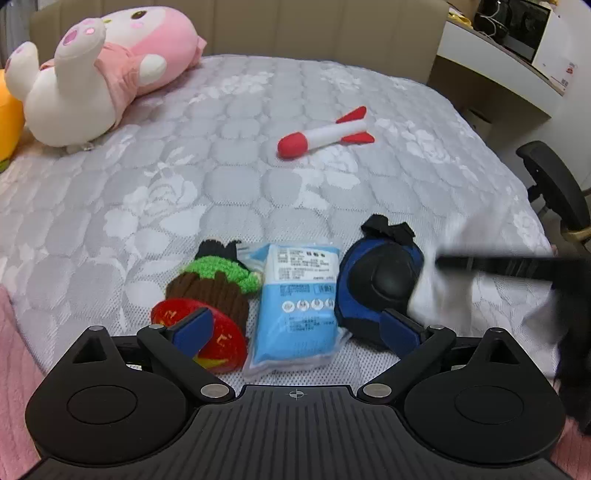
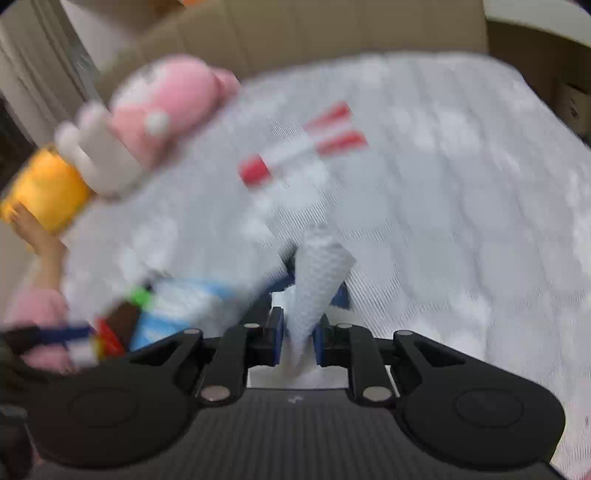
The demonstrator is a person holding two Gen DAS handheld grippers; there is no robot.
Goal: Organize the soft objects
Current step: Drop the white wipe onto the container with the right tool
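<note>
My left gripper [image 1: 295,330] hangs open just above the near edge of the bed. In front of its fingers lie three things in a row: a brown and green knitted toy [image 1: 210,288] with a red part, a light blue packet [image 1: 299,306], and a blue and black pad [image 1: 380,284]. A red and white plush rocket [image 1: 325,134] lies farther up the bed. My right gripper [image 2: 299,328] is shut on a white textured cloth [image 2: 317,273], which stands up between its fingers. That cloth [image 1: 454,284] shows blurred beside the pad. The right wrist view is smeared by motion.
A big pink and white plush animal [image 1: 99,70] lies at the far left by the beige headboard [image 1: 295,29], beside an orange object [image 1: 9,122]. A desk [image 1: 517,70] and a black chair [image 1: 557,192] stand to the right of the bed. A person's hand [image 2: 37,236] shows at the left.
</note>
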